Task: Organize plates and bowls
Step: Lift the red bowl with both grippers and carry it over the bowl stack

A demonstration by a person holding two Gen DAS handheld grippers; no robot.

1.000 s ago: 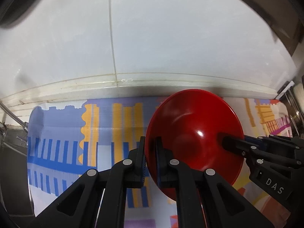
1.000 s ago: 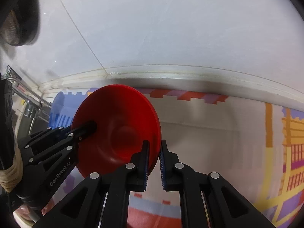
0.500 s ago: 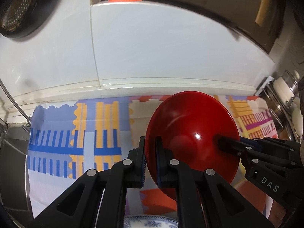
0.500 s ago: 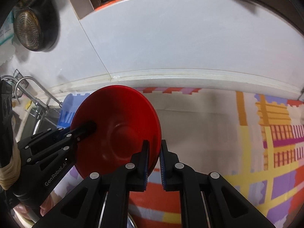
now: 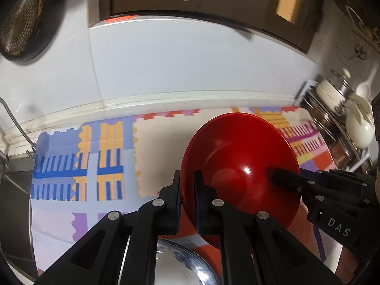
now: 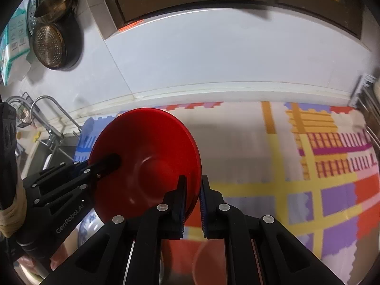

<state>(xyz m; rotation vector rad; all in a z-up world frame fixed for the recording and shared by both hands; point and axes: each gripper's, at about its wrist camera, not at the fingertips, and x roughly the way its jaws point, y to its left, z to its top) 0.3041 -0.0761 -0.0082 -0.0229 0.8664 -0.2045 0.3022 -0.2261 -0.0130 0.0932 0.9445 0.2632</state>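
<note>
1. Your left gripper and right gripper are each clamped tight on opposite rim edges of the red bowl, carried tilted in the air between them, neither nearer.
2. Below: a blue-patterned plate near the mat's front edge.
3. Beyond: patterned mat, then wall.
4. Change: bowl has lifted; plate newly in view.
</note>
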